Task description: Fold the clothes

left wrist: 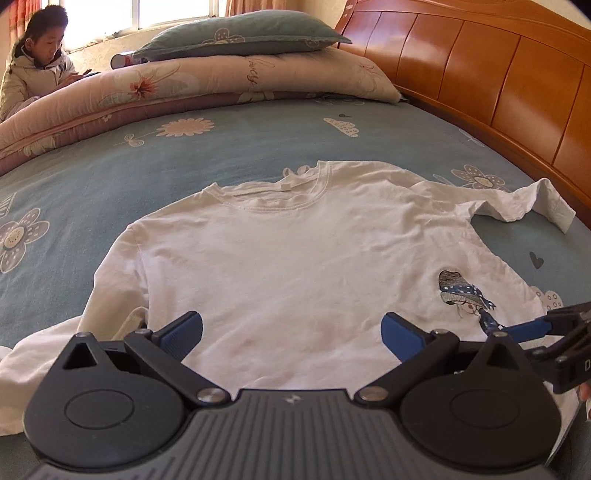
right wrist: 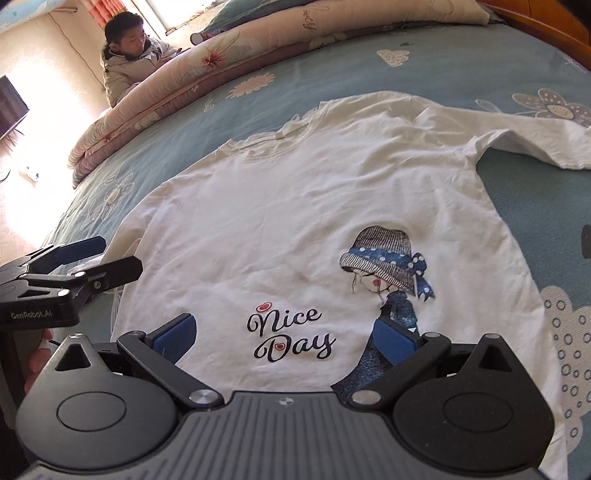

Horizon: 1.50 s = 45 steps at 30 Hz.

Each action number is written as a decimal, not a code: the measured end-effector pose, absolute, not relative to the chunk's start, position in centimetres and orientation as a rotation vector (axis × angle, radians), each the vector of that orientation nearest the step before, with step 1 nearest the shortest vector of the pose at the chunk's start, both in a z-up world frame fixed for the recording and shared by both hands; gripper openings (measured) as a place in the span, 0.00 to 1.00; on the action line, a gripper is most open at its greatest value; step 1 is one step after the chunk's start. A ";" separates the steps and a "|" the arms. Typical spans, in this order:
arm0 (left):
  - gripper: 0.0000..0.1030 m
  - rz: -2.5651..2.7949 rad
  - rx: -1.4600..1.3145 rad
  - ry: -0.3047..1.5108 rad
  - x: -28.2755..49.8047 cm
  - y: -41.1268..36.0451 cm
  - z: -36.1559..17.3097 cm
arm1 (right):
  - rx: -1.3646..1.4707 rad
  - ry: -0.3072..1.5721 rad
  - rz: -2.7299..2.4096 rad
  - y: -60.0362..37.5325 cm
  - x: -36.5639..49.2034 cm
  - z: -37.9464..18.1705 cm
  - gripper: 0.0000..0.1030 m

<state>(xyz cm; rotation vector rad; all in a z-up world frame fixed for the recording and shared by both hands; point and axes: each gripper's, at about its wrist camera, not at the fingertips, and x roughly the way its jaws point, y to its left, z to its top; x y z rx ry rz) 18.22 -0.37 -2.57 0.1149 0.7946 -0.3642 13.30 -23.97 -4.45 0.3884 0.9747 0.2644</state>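
Note:
A white long-sleeved shirt [left wrist: 295,251] lies flat, front up, on the blue flowered bed sheet [left wrist: 184,162], collar pointing away. It shows a girl-in-hat print [right wrist: 384,266] and "Nice Day" lettering [right wrist: 291,332]. My left gripper [left wrist: 291,332] is open and empty just above the shirt's lower left part. My right gripper [right wrist: 284,332] is open and empty above the lower hem, over the lettering. The right gripper also shows at the right edge of the left wrist view [left wrist: 554,328]; the left gripper shows at the left of the right wrist view [right wrist: 74,269]. The right sleeve [left wrist: 532,203] is spread outward.
A folded pink flowered quilt [left wrist: 147,92] with a teal pillow [left wrist: 240,33] lies across the far side of the bed. A wooden headboard [left wrist: 498,74] runs along the right. A person in a light jacket [left wrist: 37,62] sits beyond the quilt.

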 end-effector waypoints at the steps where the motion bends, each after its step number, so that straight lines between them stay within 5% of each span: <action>1: 0.99 -0.353 0.111 0.800 18.5 -0.1 -2.8 | 0.388 0.988 0.270 -23.7 13.6 -5.4 1.00; 10: 0.99 -0.335 0.014 0.820 19.6 2.4 -2.4 | 0.343 0.899 0.241 -24.6 18.9 -6.9 1.00; 21: 0.99 -0.468 -0.040 0.671 14.7 5.1 4.5 | 0.373 0.901 0.151 -26.1 14.7 -6.5 1.00; 34: 0.99 -0.448 -0.026 0.736 16.1 4.7 2.6 | 0.364 0.987 0.477 -18.5 16.2 -6.5 1.00; 45: 0.99 -0.464 0.031 0.920 19.3 2.0 -3.3 | 0.254 0.880 0.287 -20.0 20.6 -5.0 1.00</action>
